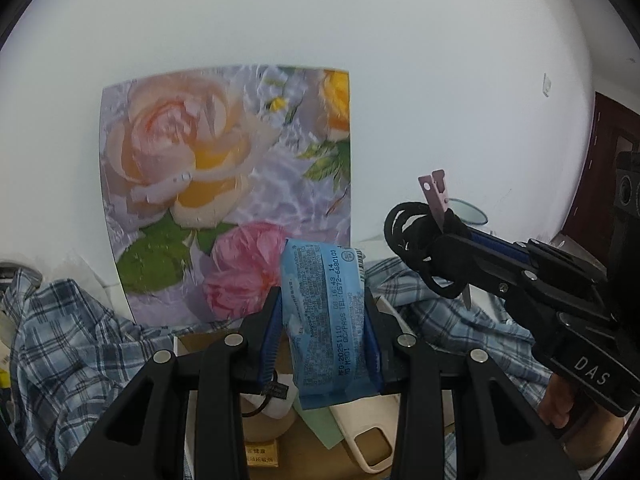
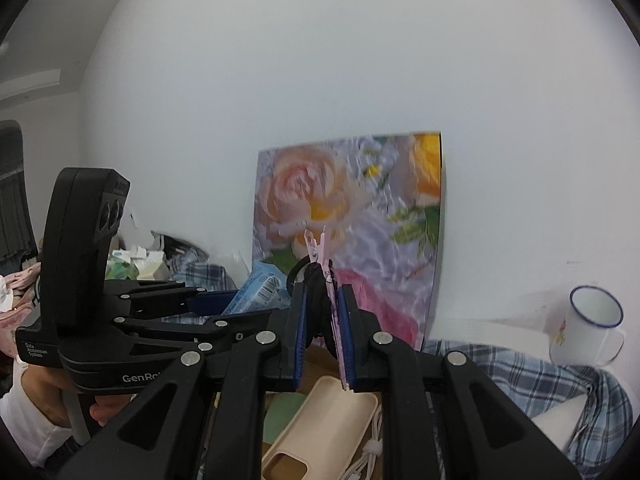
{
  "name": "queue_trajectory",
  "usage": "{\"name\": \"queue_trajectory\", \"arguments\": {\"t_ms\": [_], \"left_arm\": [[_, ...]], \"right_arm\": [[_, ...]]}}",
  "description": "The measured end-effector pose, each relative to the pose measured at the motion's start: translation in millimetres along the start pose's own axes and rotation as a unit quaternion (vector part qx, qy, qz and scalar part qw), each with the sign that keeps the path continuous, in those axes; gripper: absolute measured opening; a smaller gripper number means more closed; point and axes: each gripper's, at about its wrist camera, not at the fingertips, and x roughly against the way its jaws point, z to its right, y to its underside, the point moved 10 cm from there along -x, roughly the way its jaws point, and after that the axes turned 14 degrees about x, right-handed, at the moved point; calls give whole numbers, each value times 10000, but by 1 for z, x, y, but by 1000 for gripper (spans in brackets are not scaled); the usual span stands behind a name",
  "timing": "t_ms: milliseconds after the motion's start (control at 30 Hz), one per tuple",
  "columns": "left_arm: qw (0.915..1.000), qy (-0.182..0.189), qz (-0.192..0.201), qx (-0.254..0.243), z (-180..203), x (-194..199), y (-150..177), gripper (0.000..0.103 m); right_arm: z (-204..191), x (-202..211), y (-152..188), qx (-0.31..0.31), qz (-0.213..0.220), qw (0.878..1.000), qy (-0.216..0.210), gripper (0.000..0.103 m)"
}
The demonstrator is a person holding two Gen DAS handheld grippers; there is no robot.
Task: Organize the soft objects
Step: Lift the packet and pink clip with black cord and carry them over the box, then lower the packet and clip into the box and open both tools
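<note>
The left gripper [image 1: 324,320] is pinching a light blue tissue pack [image 1: 326,320] between its blue pads, the jaws pressing on both long sides. The pack is standing nearly upright in the grip, its soft plastic wrapper creasing slightly, with small printed text and a date code running along its length and a barcode at the top corner. It is hanging in the air above a brown box [image 1: 264,436].

The right gripper [image 2: 323,328] is clamping a pink hair clip [image 2: 320,252] together with a bundle of black hair ties [image 2: 310,280]; its jaws are almost pressed together around them. The clip is sticking up past the fingertips, thin and flat, while the ties are looping out beside it. From the left wrist view the ties [image 1: 412,232] are showing as several tangled black rings.

Below both grippers, a beige phone case [image 2: 324,428] and a white cable [image 2: 368,460] are lying in the box. A blue plaid cloth [image 1: 68,344] is bunching around it. A floral picture [image 1: 224,184] is leaning against the white wall behind, and a white enamel mug [image 2: 592,328] is standing off to the right.
</note>
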Motion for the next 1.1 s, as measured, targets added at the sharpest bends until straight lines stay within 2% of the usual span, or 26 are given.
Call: {"name": "queue_trajectory", "arguments": {"t_ms": [433,567,867,1033,1067,1100], "left_arm": [[9975,-258,-654,87,-23,-56,42,38],[9969,-211,-755,70,-24,-66,53,38],[9945,-372,-977,1,-28,-83,72,38],[9937,-485,-1003,-123,-28,-87,76,38],[9937,-487,-1003,-144,-28,-88,76,39],[9938,-493,-985,-152,-28,-88,75,49]], "right_arm": [[7,-33,48,-499,-567,9970,-196,14],[7,-42,62,-565,-791,9950,-230,14],[1,-62,90,-647,-1319,9886,-331,15],[7,-63,96,-763,-1381,9872,-232,15],[9,-62,96,-791,-1387,9870,-195,15],[10,-62,97,-803,-1399,9867,-182,16]]}}
